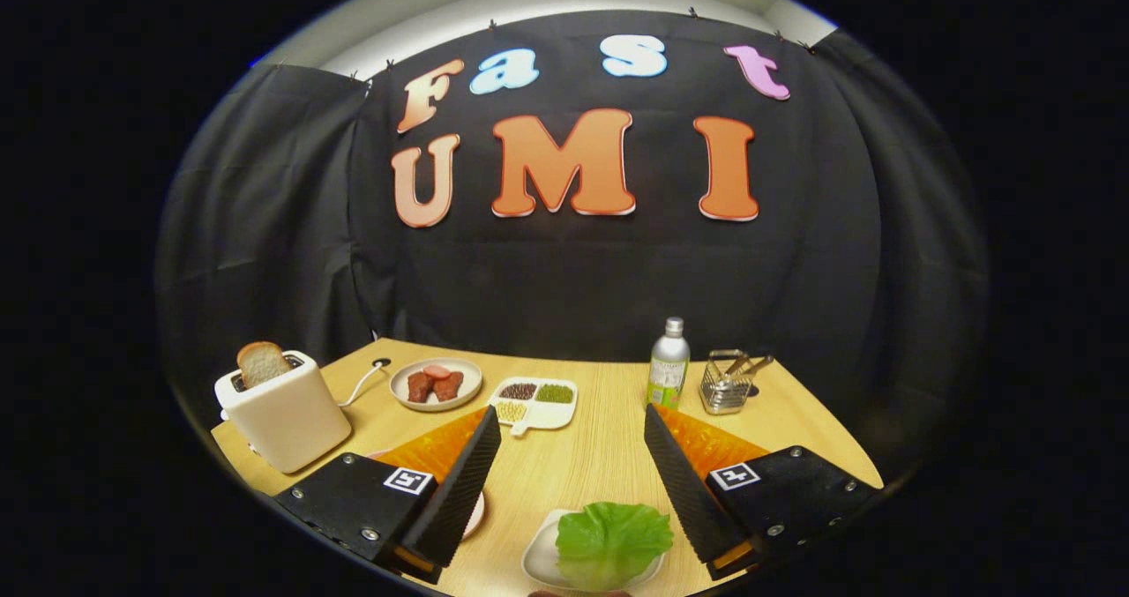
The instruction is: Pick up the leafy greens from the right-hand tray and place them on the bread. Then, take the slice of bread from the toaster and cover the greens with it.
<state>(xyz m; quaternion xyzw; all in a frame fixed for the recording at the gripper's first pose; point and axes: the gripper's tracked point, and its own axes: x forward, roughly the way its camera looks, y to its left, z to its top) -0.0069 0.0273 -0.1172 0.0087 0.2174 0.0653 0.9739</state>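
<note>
gripper view | hand-held gripper (pixel 571 482) spread wide, holding nothing | leafy greens (pixel 613 540) on a white tray (pixel 540 560), between the fingers, nearer the right one | toaster (pixel 282 410) with bread slice (pixel 262 363) far left of the greens across the counter (pixel 582 456) | likely next: lower onto the greens, close

Black cloth wall (pixel 617 271), wooden table (pixel 582 456), possibly white ceiling (pixel 564 2).

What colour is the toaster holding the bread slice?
Cream-white; the toaster shows best in the gripper view, beyond the open gripper.
</note>
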